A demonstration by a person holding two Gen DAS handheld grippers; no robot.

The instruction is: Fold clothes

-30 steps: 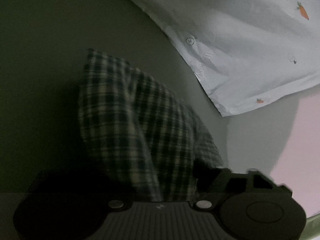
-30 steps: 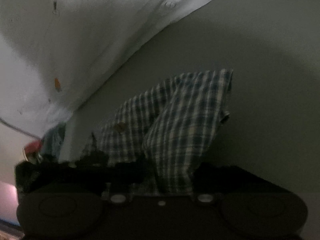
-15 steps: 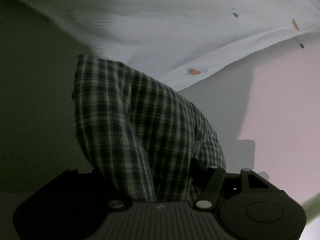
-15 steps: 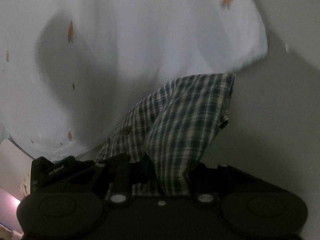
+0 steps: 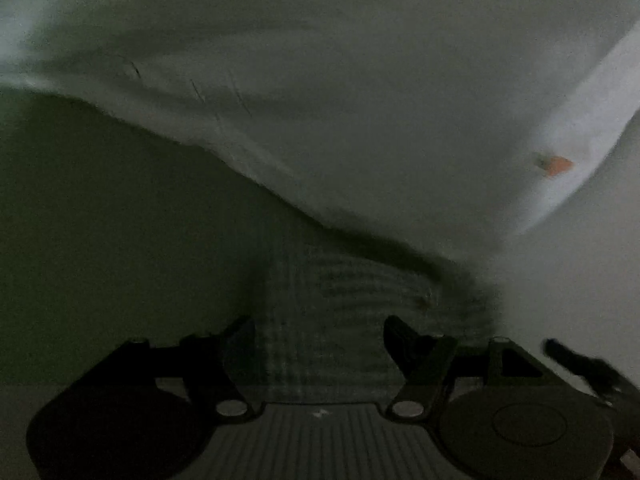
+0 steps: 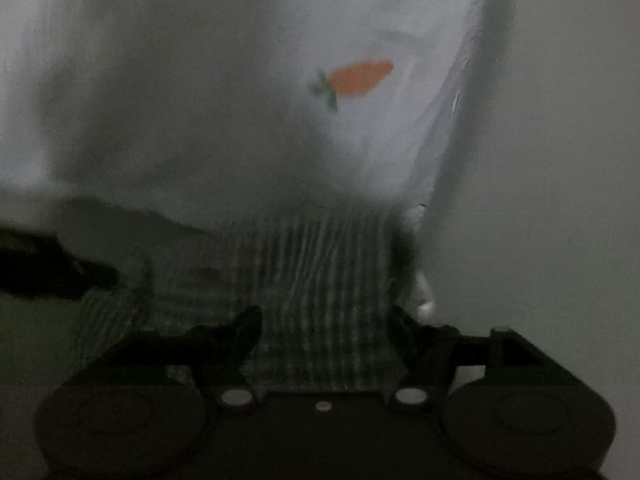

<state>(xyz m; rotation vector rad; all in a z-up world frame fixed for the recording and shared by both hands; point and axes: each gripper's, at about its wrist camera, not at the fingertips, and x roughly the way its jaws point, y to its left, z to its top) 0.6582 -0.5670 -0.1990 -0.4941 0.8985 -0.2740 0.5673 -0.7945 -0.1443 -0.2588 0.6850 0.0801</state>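
A green-and-cream plaid shirt [image 5: 344, 320] lies between the jaws of my left gripper [image 5: 320, 332], which have spread apart. The same plaid shirt [image 6: 320, 280] lies between the spread jaws of my right gripper [image 6: 324, 328]. The cloth is blurred and I cannot tell whether any finger still touches it. A white shirt with orange carrot prints [image 5: 360, 100] lies just beyond the plaid shirt, touching its far edge. It fills the upper part of the right wrist view [image 6: 240, 80].
A grey tabletop [image 5: 100, 220] shows left of the plaid shirt and at the right of the right wrist view [image 6: 540, 200]. The other gripper's black tip [image 5: 580, 364] shows at the lower right, and also at the left of the right wrist view [image 6: 48, 264].
Both grippers have come down close to the white carrot shirt with the plaid shirt. Both pairs of jaws have opened from their grip on the plaid cloth.
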